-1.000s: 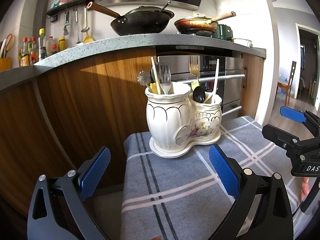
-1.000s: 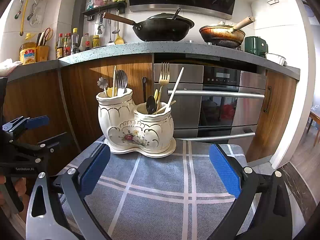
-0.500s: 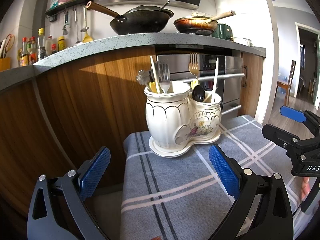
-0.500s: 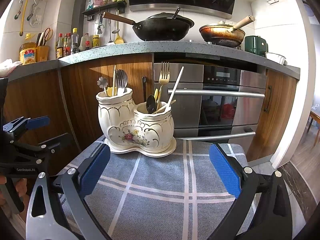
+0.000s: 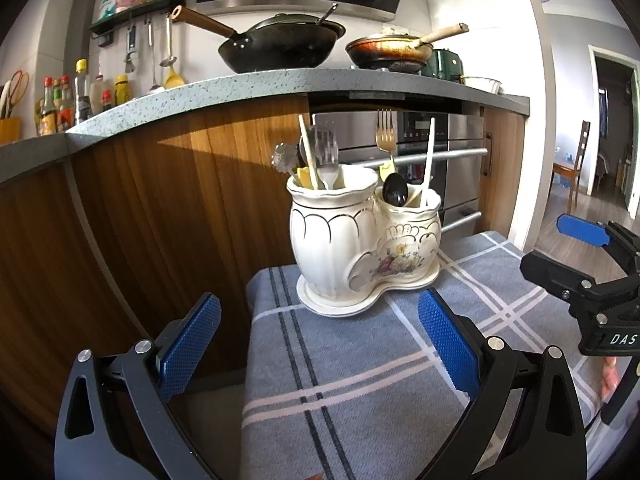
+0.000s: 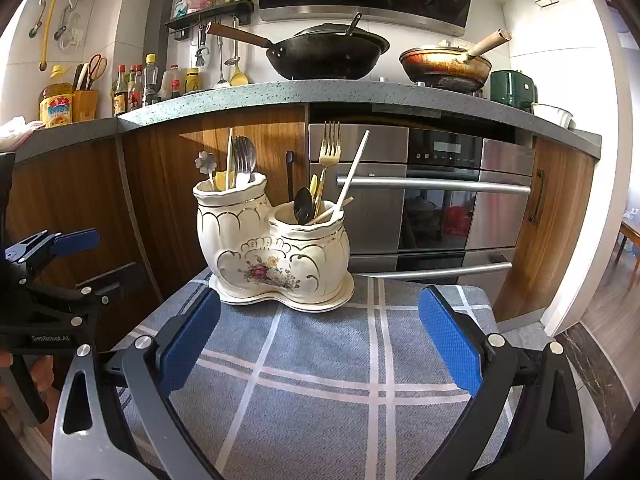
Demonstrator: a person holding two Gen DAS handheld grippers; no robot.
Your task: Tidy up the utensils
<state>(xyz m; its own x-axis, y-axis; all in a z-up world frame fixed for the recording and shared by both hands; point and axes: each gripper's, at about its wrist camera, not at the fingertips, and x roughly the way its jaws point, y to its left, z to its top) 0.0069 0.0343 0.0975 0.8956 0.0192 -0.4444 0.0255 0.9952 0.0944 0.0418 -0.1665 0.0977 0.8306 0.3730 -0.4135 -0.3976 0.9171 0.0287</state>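
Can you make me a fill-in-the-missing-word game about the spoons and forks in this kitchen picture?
1. The gold fork stands in the ____ cup of the ceramic utensil holder.
2. The holder sits on a grey ____ cloth.
3. The jaws of the right gripper and the left gripper are both ____.
4. The black wok sits up on the ____.

Missing words: shorter; checked; open; countertop

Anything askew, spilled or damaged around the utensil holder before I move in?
Nothing stands out. The ceramic holder stands upright on the plaid cloth, utensils inside both cups; the white chopstick merely leans. No spill visible.
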